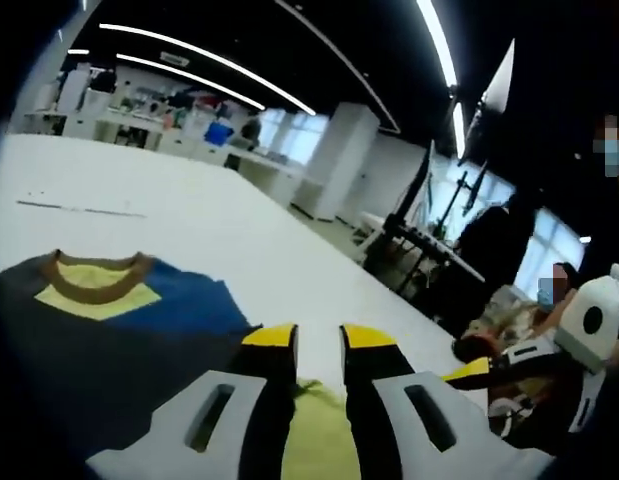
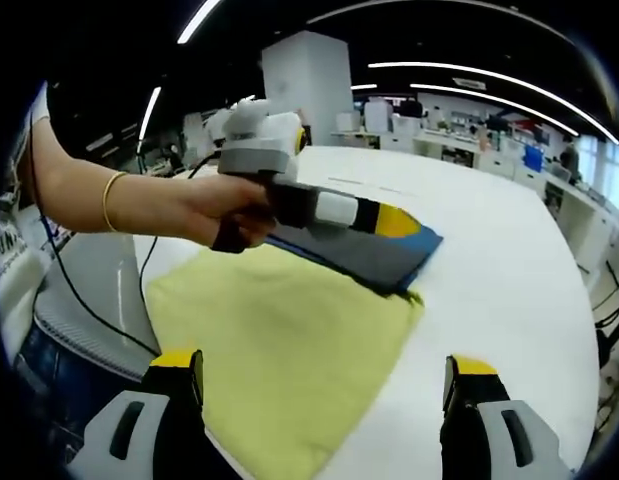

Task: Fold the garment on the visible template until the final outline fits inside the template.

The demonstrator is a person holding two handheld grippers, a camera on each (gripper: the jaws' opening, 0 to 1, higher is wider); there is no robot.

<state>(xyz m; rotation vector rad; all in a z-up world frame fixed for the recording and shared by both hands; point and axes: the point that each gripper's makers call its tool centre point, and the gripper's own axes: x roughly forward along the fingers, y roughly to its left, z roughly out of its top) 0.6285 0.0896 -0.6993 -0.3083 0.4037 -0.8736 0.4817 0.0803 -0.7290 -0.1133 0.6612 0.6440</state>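
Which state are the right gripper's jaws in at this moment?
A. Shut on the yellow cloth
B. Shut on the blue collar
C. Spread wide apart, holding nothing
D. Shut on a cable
C: in the right gripper view, the right gripper has its jaws far apart, with the yellow part of the garment lying loose between them.

Left tongs pinch garment — lifted.

We see a large white table running back toward the far benches crowded with equipment. A white pillar stands beyond its far edge, long ceiling light strips glow overhead, and windows line one side.
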